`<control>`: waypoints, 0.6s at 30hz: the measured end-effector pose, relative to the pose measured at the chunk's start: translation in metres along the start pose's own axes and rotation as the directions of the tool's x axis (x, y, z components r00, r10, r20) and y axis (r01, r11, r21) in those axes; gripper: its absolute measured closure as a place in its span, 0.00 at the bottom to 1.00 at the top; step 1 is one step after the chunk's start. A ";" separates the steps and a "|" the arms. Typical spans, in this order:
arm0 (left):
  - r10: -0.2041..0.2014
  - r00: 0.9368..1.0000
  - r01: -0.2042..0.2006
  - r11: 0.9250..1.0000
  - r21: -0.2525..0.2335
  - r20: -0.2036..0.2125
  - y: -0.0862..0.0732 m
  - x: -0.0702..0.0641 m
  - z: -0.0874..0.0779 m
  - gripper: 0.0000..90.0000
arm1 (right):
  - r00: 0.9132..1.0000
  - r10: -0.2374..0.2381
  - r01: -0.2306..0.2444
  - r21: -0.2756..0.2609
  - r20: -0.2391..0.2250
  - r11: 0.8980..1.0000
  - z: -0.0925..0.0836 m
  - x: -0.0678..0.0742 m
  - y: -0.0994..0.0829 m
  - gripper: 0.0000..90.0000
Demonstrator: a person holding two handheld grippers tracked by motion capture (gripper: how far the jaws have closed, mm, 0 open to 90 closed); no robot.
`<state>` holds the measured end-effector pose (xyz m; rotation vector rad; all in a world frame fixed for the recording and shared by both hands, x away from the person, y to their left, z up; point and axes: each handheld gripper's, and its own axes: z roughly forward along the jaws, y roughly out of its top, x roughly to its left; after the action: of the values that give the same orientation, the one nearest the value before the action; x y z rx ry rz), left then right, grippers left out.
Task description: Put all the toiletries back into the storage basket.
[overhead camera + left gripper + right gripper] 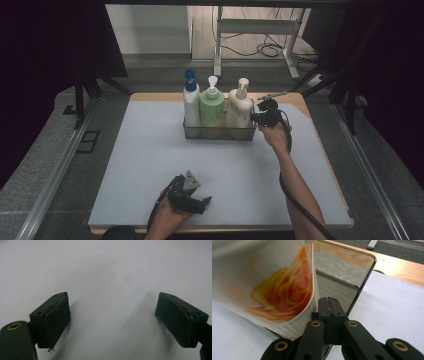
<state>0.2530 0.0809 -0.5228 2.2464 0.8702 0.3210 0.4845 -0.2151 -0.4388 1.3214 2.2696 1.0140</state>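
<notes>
A metal basket stands at the back of the pale mat and holds three bottles. They are a white one with a blue cap, a green pump bottle and a cream pump bottle. My right gripper is at the basket's right end. In the right gripper view its jaws are pressed together on the thin shiny end wall, beside the cream bottle with an orange flower print. My left gripper rests near the front edge, open, with bare mat between its jaws.
The pale mat covers a wooden table whose edge shows at the back right. A cable trails from the right gripper along the forearm. Beyond the table stand a metal frame's legs and floor cables.
</notes>
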 end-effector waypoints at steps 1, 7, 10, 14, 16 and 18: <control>0.000 1.000 0.000 1.000 0.000 0.000 0.000 0.000 0.000 0.14 | 1.000 0.006 -0.006 0.001 -0.001 1.000 0.001 -0.001 -0.001 1.00; -0.005 1.000 0.005 1.000 0.000 0.000 0.000 0.000 0.000 0.14 | 1.000 0.018 -0.018 0.009 -0.003 1.000 0.007 -0.001 -0.003 1.00; -0.005 1.000 0.005 1.000 0.000 0.000 0.000 0.000 0.000 0.14 | 1.000 0.016 -0.016 0.017 0.000 1.000 0.009 -0.001 -0.002 0.99; -0.003 1.000 0.003 1.000 -0.001 0.001 0.000 0.000 0.000 0.14 | 1.000 0.009 -0.009 0.022 -0.003 1.000 0.011 0.000 -0.001 0.99; -0.004 1.000 0.004 1.000 -0.001 0.001 0.000 0.000 0.000 0.14 | 1.000 0.006 -0.006 0.029 -0.008 1.000 0.012 0.001 -0.001 0.98; -0.003 1.000 0.003 1.000 -0.001 0.001 0.000 0.000 0.000 0.14 | 1.000 0.001 0.000 0.032 -0.014 0.999 0.014 0.003 -0.001 0.98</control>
<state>0.2529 0.0807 -0.5228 2.2434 0.8730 0.3187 0.4902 -0.2072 -0.4487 1.3320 2.3051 0.9943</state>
